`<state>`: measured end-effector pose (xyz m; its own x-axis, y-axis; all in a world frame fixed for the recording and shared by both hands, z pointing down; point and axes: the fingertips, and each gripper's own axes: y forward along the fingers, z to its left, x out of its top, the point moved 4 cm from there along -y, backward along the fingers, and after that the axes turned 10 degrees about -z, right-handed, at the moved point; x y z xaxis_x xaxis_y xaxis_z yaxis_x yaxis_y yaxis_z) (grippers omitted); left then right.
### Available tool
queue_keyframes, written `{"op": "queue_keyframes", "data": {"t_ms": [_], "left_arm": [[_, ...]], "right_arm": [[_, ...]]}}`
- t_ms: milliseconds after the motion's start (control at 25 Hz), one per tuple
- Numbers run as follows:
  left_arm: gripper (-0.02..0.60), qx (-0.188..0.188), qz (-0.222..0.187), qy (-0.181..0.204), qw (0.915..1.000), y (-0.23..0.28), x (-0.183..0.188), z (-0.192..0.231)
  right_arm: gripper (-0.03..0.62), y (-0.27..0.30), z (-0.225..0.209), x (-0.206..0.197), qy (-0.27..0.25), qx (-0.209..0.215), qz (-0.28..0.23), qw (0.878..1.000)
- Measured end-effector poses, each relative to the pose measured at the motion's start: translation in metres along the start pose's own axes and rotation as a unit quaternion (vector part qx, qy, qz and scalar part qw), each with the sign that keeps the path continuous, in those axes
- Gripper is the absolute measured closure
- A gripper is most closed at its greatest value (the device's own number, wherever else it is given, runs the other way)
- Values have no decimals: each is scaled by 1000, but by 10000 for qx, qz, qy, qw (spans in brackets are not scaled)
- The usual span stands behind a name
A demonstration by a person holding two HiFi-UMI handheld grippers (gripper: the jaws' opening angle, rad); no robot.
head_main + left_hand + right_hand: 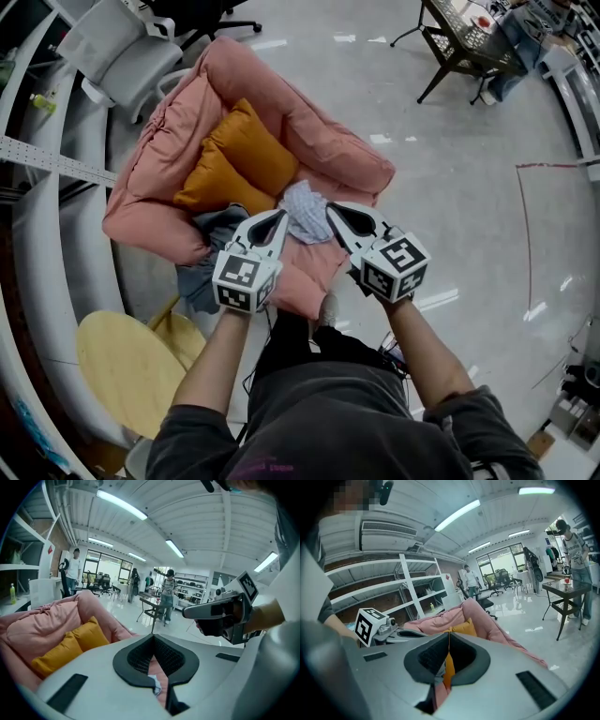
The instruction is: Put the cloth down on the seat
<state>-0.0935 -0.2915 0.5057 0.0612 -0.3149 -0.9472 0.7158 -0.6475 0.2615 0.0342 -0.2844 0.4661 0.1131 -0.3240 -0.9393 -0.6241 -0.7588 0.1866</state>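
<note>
A light checked cloth point(306, 211) lies bunched on the front of a pink padded seat point(309, 141), just ahead of an orange cushion point(239, 155). My left gripper point(279, 217) meets the cloth's left side and my right gripper point(333, 211) its right side. In the left gripper view the jaws point(153, 638) are shut, with a scrap of white cloth point(153, 682) caught in the gap behind the tips. The right gripper point(449, 634) is shut too, and a grey fold of cloth point(437, 670) shows between its jaws.
A grey-blue garment point(214, 246) hangs over the seat's front left edge. A round wooden table point(131, 366) stands at my lower left. A white office chair point(117, 47) is behind the seat, and a black table point(464, 42) stands at the far right. Curved white shelving runs along the left.
</note>
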Motion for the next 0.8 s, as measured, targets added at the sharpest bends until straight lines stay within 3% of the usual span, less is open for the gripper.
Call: {"op": "queue_keyframes", "data": {"t_ms": [800], "left_arm": [[572,10,-14,24,10000,-2,10,-12]], "right_arm": [[579,-5,9,10,-87,103,39,9999]]}}
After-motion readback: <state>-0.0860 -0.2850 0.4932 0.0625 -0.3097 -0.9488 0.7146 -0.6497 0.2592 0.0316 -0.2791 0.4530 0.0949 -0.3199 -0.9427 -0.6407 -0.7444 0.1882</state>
